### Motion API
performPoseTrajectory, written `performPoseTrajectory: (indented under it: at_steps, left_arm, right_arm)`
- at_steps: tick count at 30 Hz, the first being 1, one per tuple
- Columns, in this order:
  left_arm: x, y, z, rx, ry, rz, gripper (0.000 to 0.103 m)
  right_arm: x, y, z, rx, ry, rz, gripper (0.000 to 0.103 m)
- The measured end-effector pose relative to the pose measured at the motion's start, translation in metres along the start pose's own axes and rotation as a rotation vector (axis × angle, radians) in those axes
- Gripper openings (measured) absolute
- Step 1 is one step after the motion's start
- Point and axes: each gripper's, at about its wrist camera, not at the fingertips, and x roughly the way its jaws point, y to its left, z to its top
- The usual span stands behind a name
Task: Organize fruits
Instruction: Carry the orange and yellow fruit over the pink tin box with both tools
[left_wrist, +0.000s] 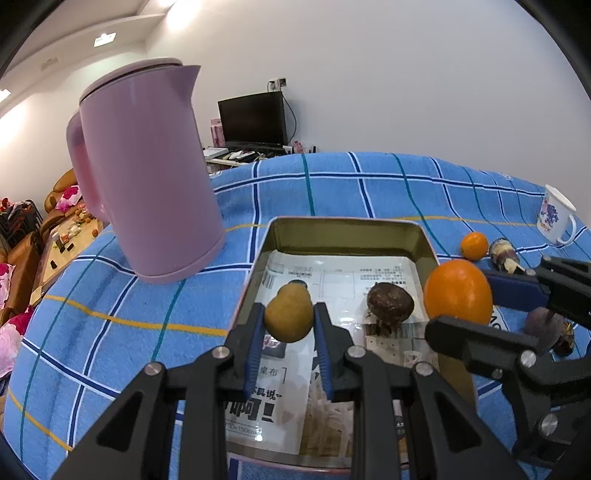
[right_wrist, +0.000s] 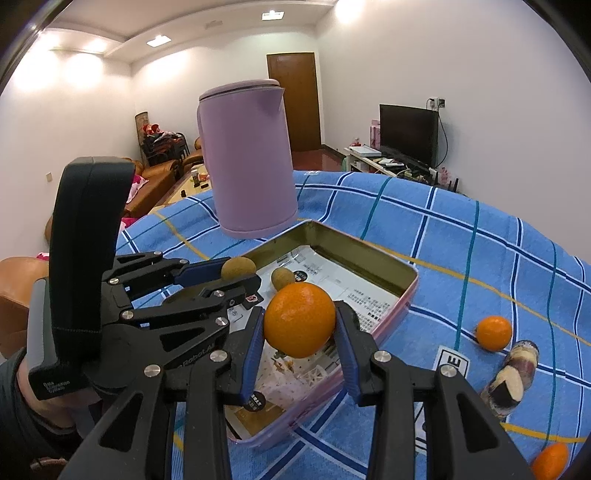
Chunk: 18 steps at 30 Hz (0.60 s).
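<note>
On a blue checked tablecloth (right_wrist: 480, 258), the left gripper (left_wrist: 289, 317) clamps a pear (left_wrist: 289, 314) inside the tin tray (right_wrist: 388, 258); the right gripper (right_wrist: 300, 332) pinches an orange (right_wrist: 300, 319) above its rim. Released there, the orange may roll off the edge.

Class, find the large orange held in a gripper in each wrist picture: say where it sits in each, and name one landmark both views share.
Left wrist view: the large orange sits right of centre, past the tin's right wall, between the right gripper's fingers.
Right wrist view: the large orange sits centre, low, over the tin.
Shared landmark: the pink kettle.
</note>
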Motion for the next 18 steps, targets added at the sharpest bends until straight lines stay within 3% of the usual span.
performPoseTrajectory:
  at_steps: [18]
  left_arm:
    - [0.006, 0.000, -0.008, 0.003, 0.022, 0.001, 0.027]
  right_arm:
    - [0.012, 0.007, -0.008, -0.018, 0.050, 0.010, 0.040]
